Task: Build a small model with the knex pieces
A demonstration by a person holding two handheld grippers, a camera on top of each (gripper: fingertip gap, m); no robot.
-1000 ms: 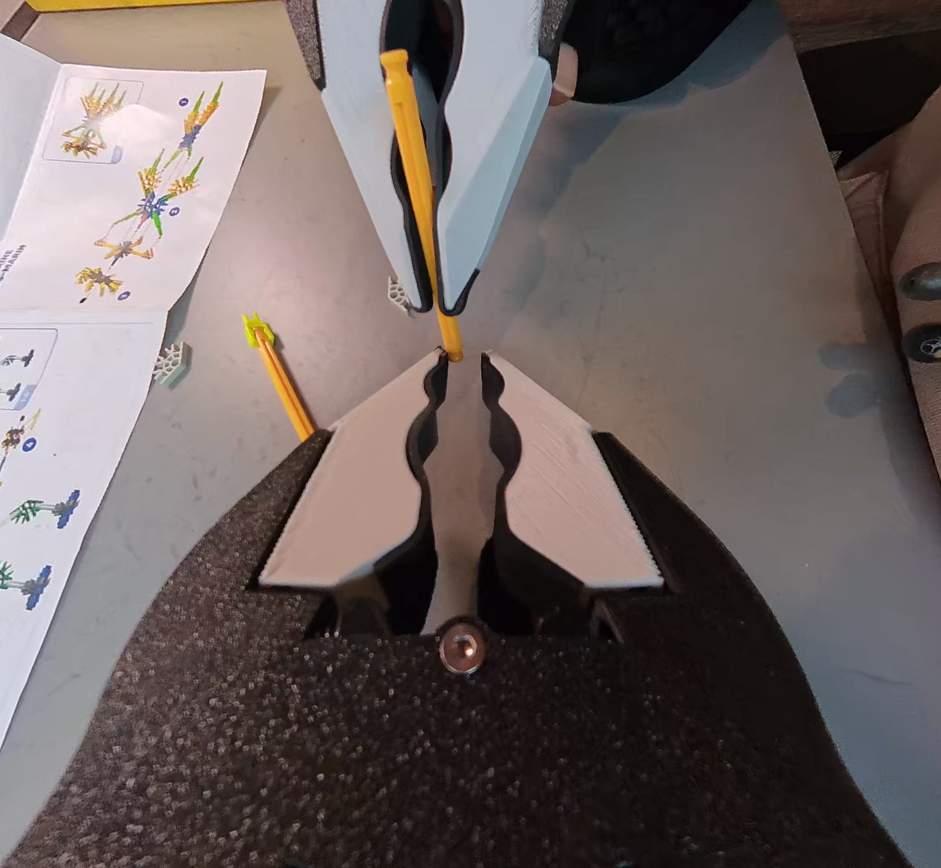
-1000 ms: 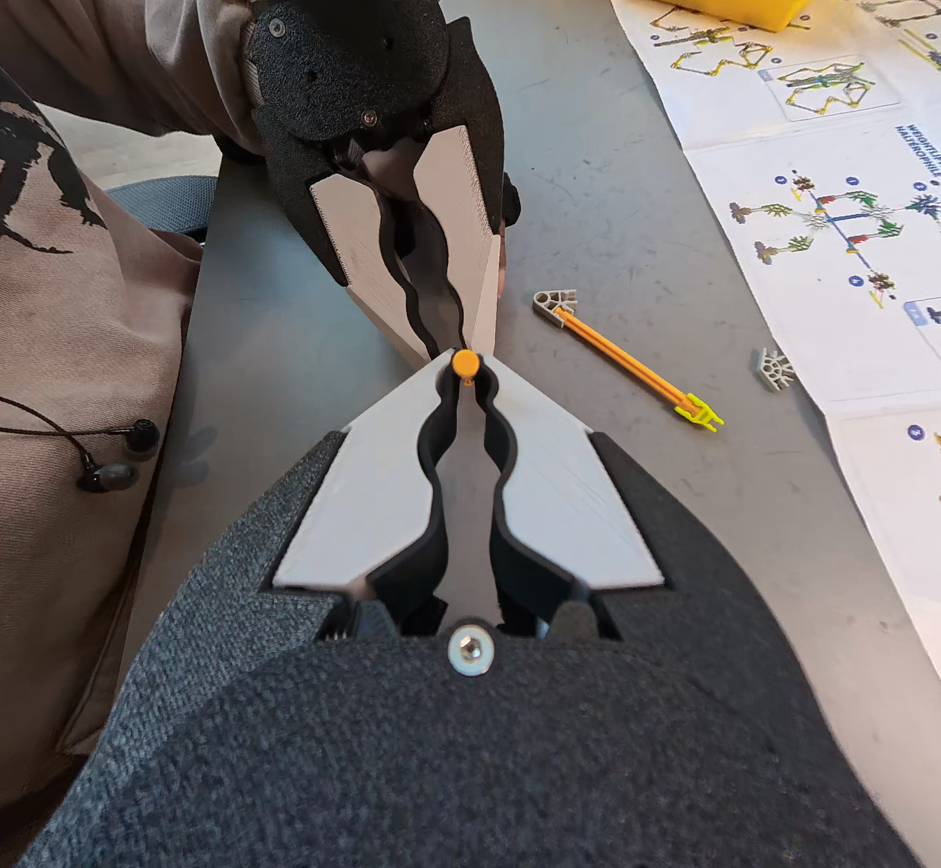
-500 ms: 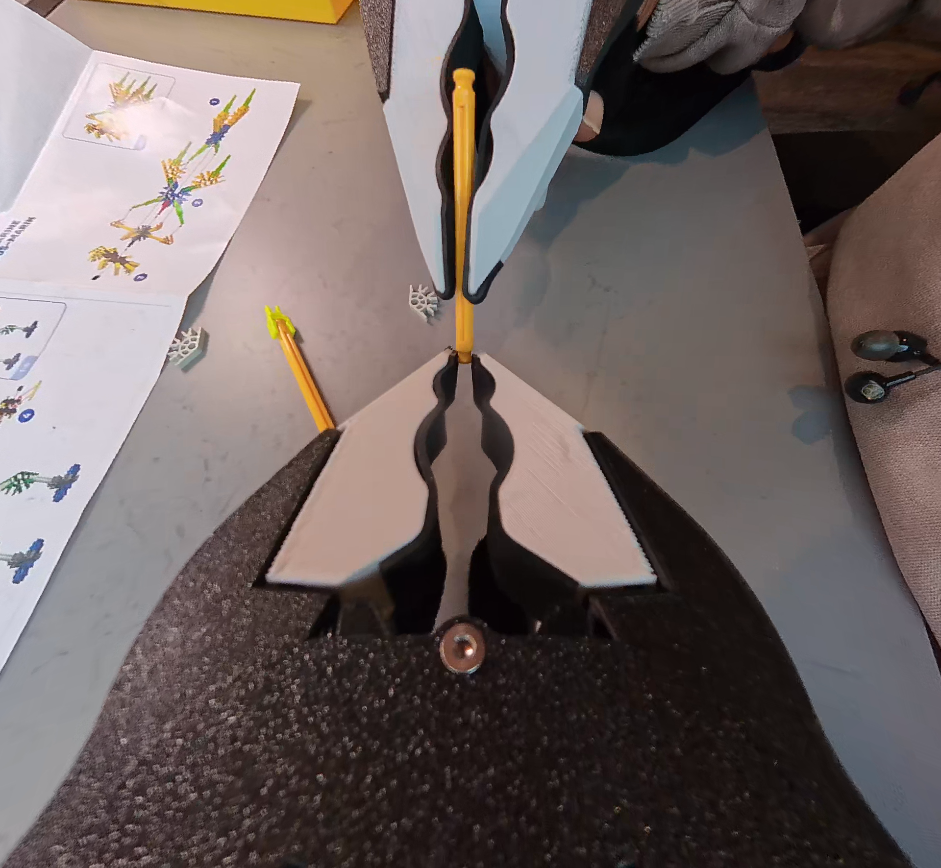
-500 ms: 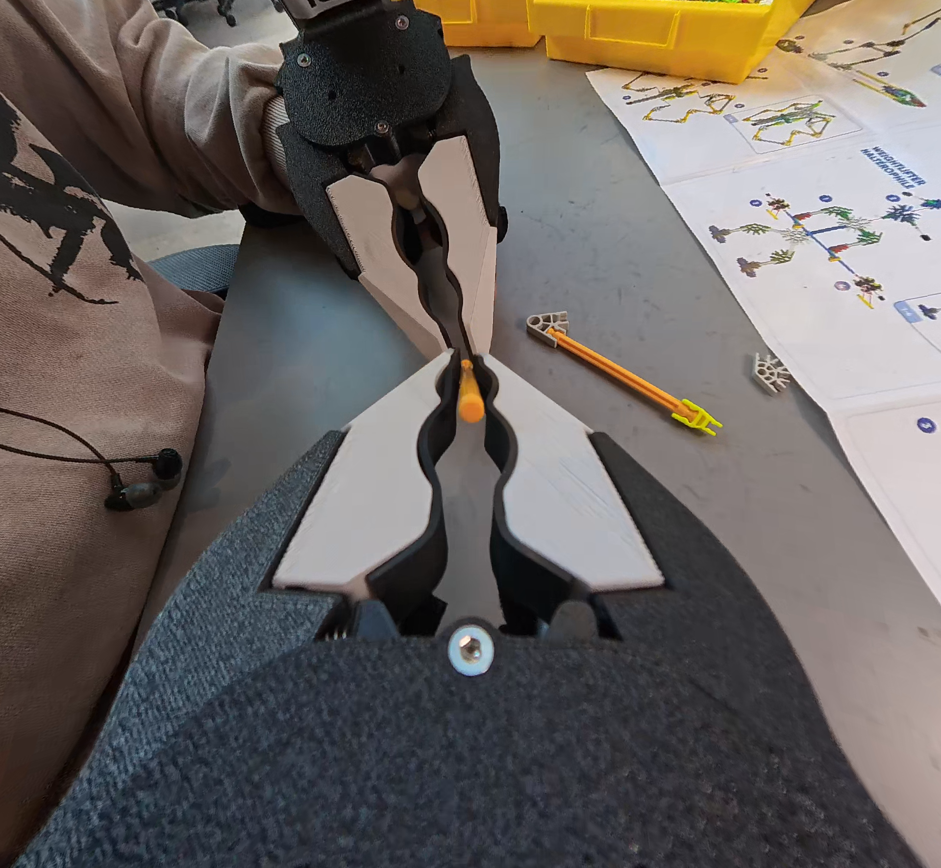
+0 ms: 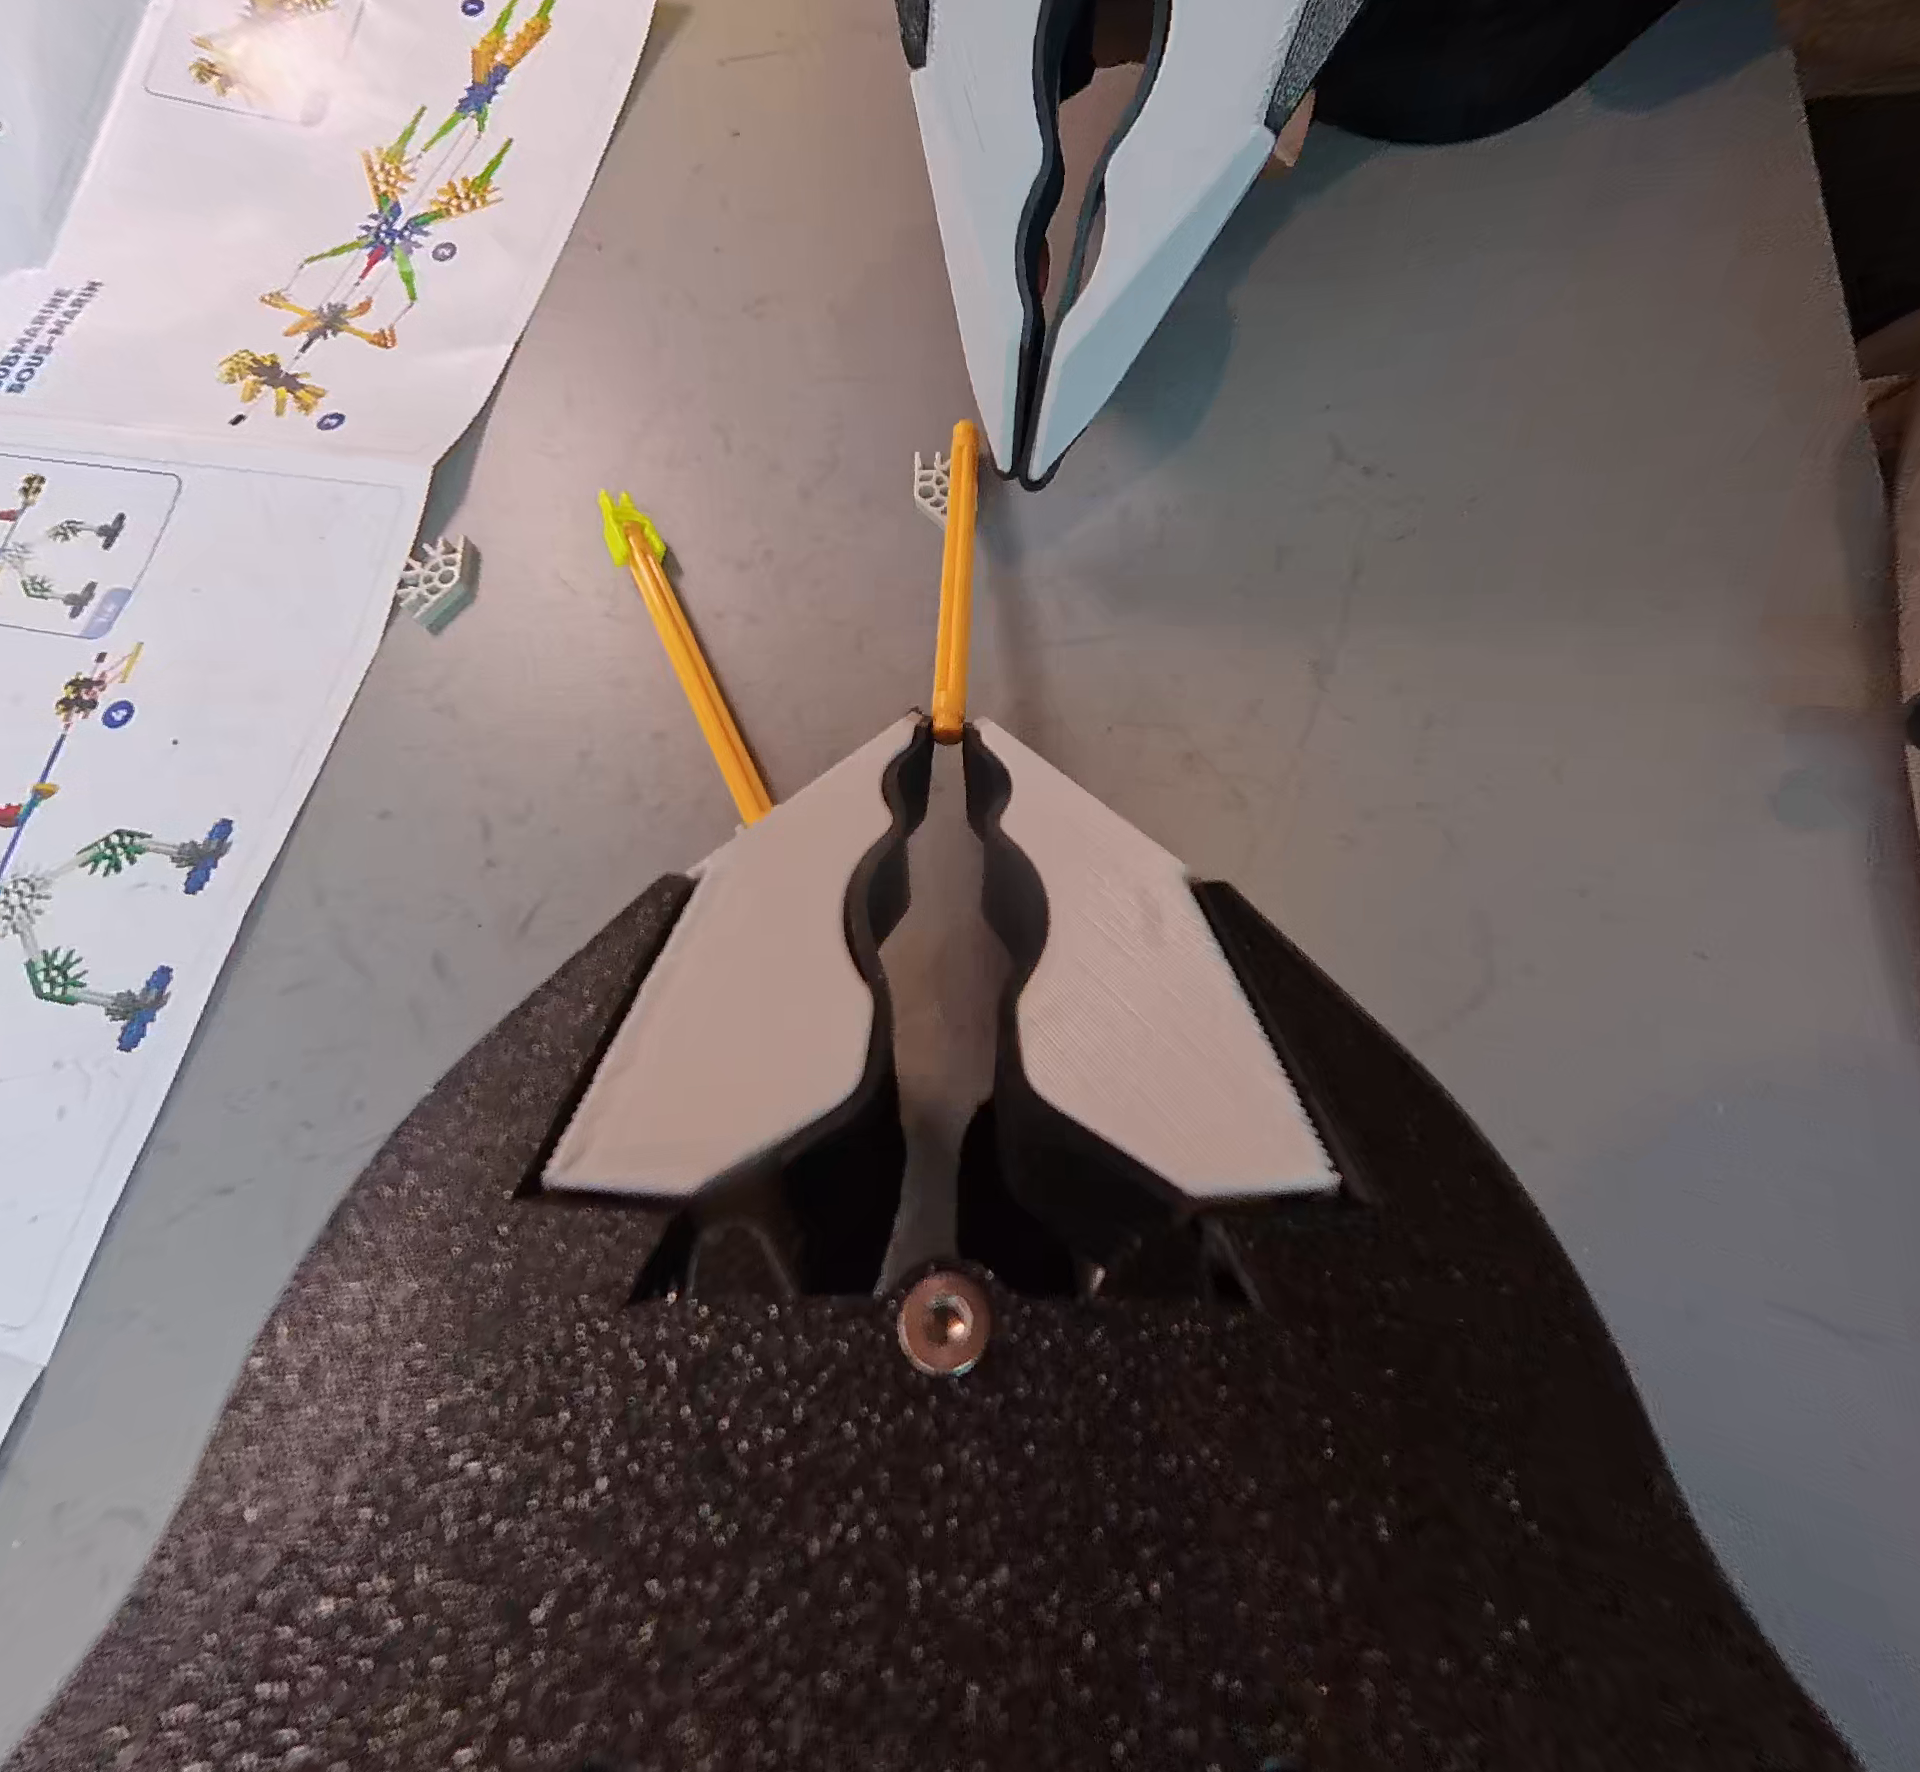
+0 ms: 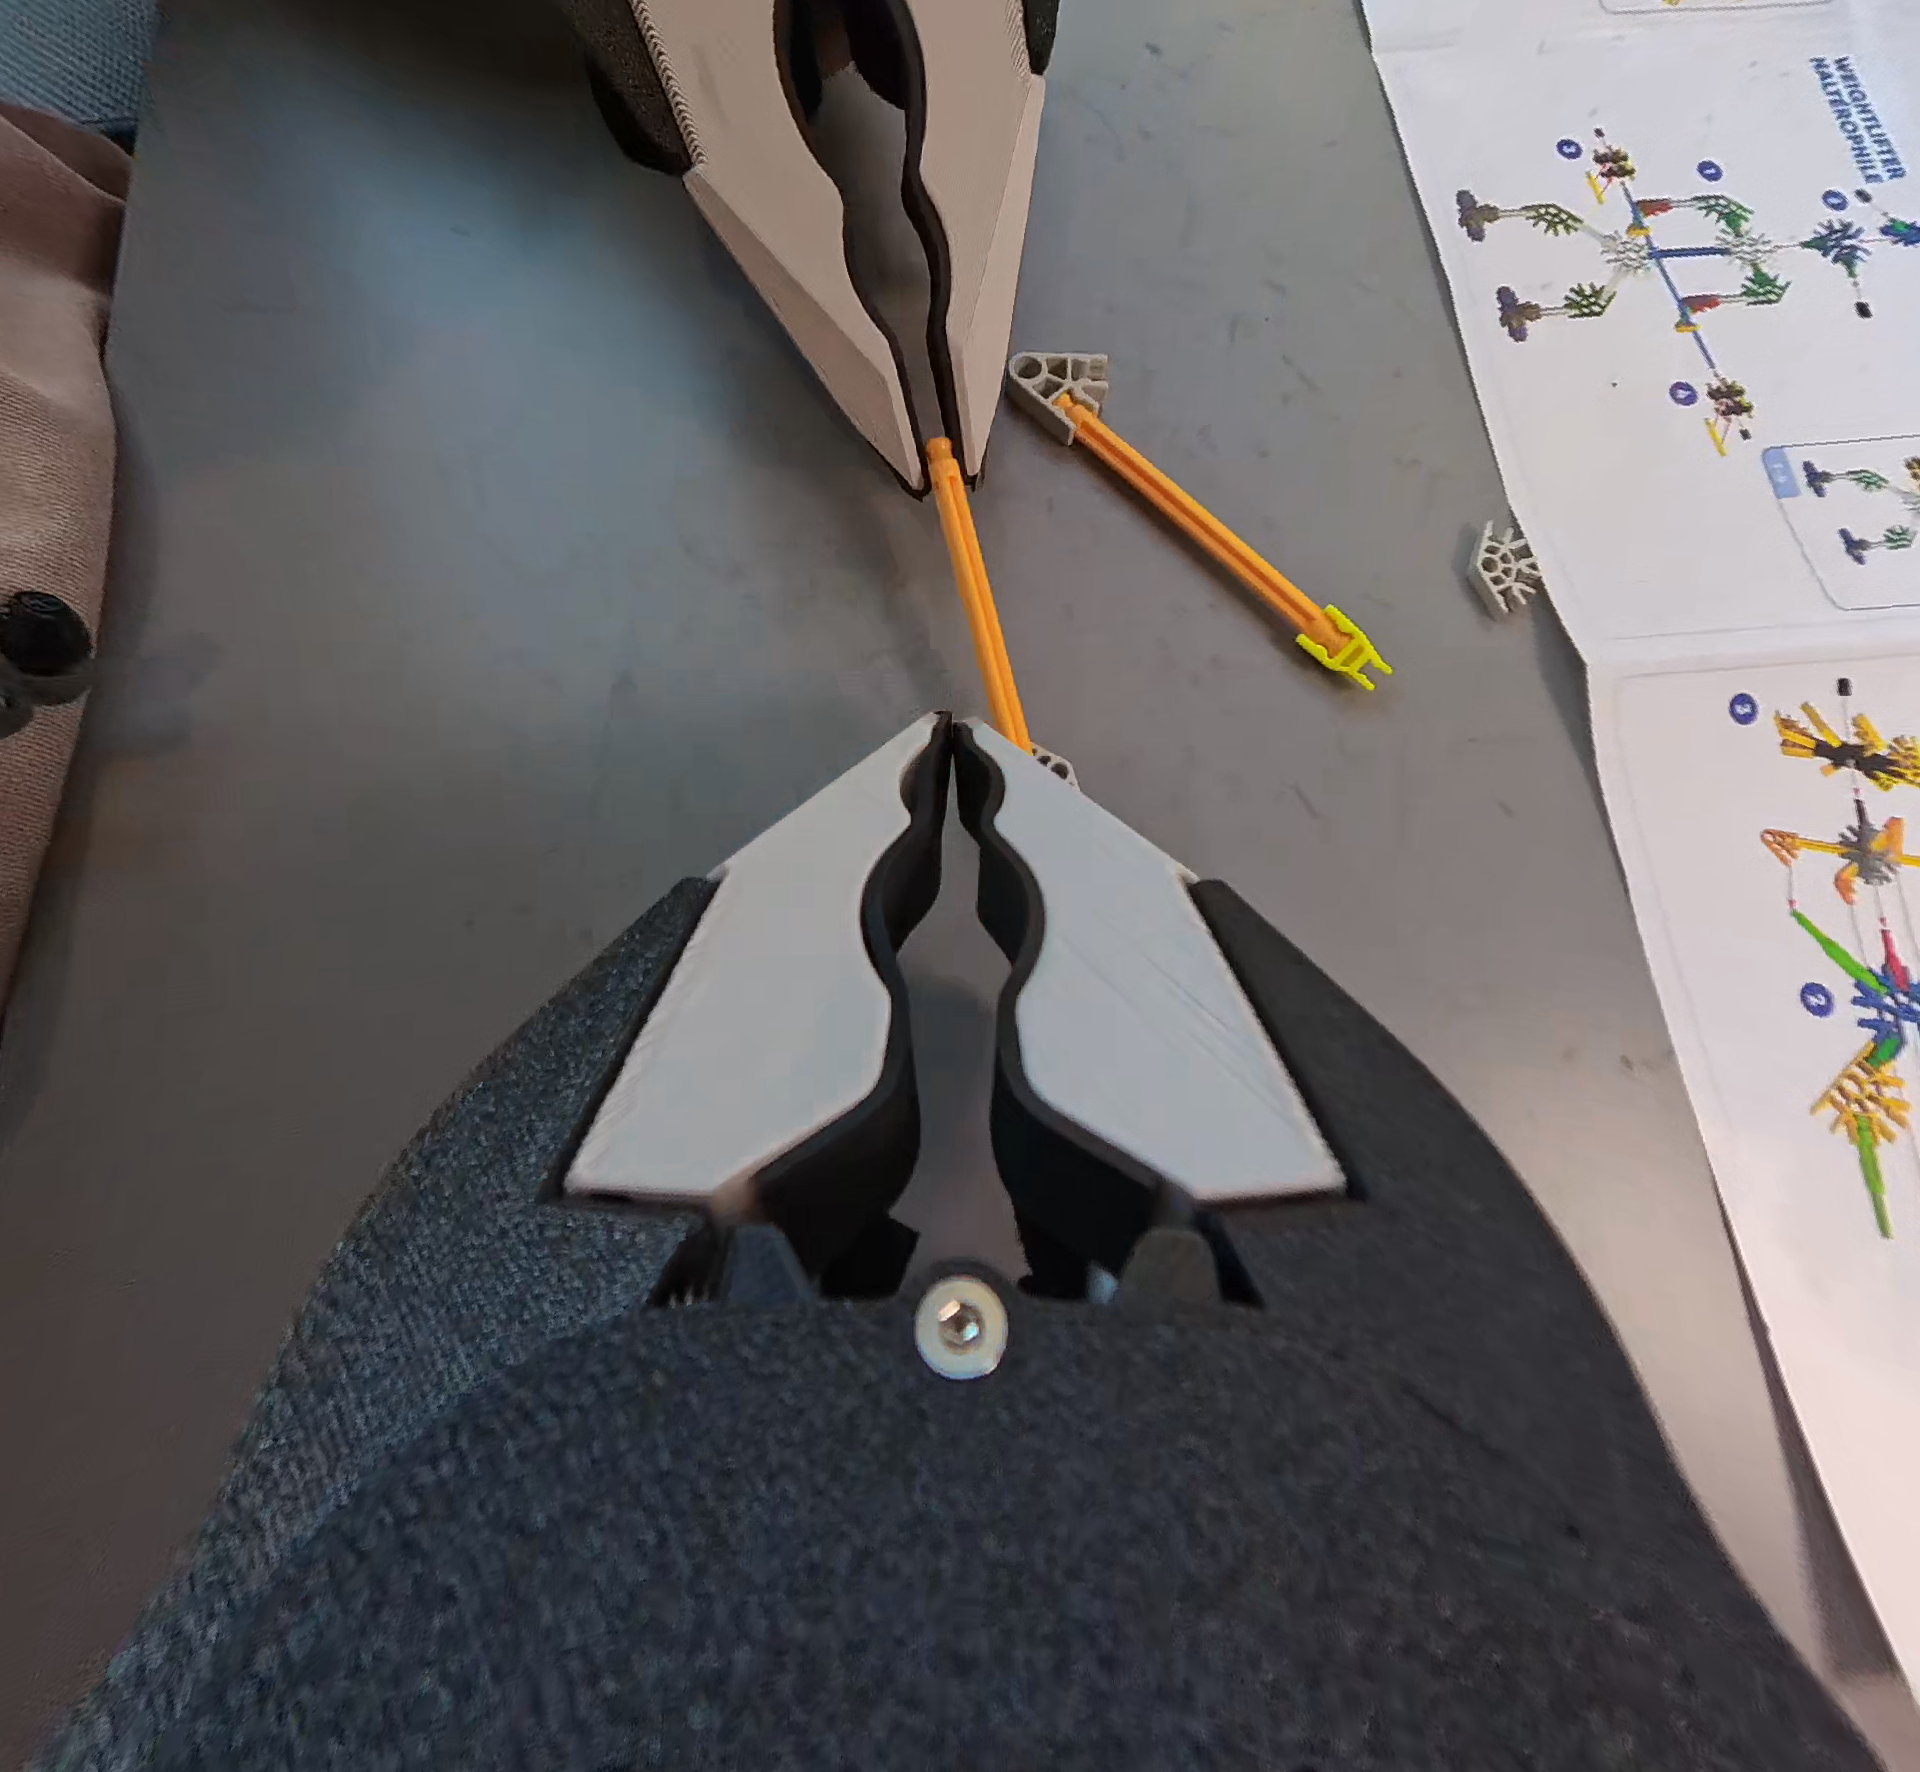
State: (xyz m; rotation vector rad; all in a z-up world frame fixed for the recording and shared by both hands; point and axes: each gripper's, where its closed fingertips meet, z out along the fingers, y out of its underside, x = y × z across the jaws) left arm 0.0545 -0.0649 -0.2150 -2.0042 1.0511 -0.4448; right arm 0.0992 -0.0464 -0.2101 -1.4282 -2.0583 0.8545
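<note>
The left gripper (image 5: pixel 940 730) pinches one end of an orange rod (image 5: pixel 954 579) at its tips. The rod's far end lies just beside the right gripper (image 6: pixel 948 720), which is clenched on nothing. On the gray counter (image 5: pixel 1455 683) to the left lie a second rod (image 5: pixel 691 673) with a green clip, small gray connectors (image 5: pixel 442 574) and instruction sheets (image 5: pixel 312 164).

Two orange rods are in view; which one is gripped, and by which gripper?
The bare orange rod, pinched at one end by the left gripper. The other rod lies loose on the table, a connector on each end.
</note>
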